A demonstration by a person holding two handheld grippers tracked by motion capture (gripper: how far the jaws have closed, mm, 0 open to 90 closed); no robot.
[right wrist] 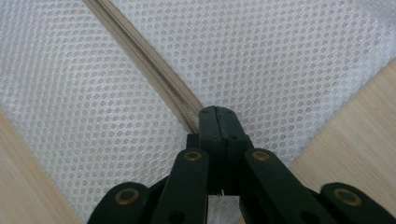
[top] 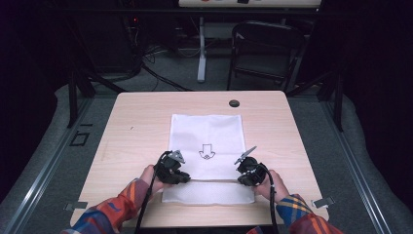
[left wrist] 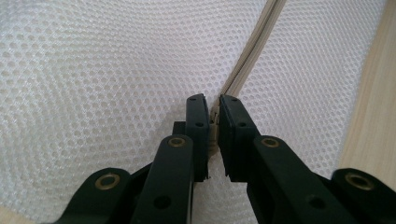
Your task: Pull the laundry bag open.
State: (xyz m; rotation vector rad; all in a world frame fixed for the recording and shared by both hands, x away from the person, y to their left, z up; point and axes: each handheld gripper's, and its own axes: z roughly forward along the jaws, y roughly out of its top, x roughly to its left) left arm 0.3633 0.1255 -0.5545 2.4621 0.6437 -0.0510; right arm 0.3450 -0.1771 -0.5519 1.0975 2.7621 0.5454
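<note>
A white mesh bag (top: 207, 131) lies flat on the wooden table (top: 136, 126), with an arrow mark printed in its middle. A beige zipper (top: 209, 181) runs across its near end. My left gripper (top: 182, 178) holds the zipper's left part. In the left gripper view its jaws (left wrist: 212, 100) pinch a small beige zipper pull (left wrist: 214, 123), and the zipper (left wrist: 247, 60) runs away beyond them. My right gripper (top: 242, 179) sits at the zipper's right part. Its jaws (right wrist: 215, 111) are pressed together over the end of the zipper (right wrist: 144, 58) and the mesh (right wrist: 280, 60).
A dark round grommet (top: 234, 103) sits near the table's far edge. Behind the table stand a black chair (top: 263, 48) and a white post (top: 201, 48) on the grey floor. Bare wood shows left and right of the bag.
</note>
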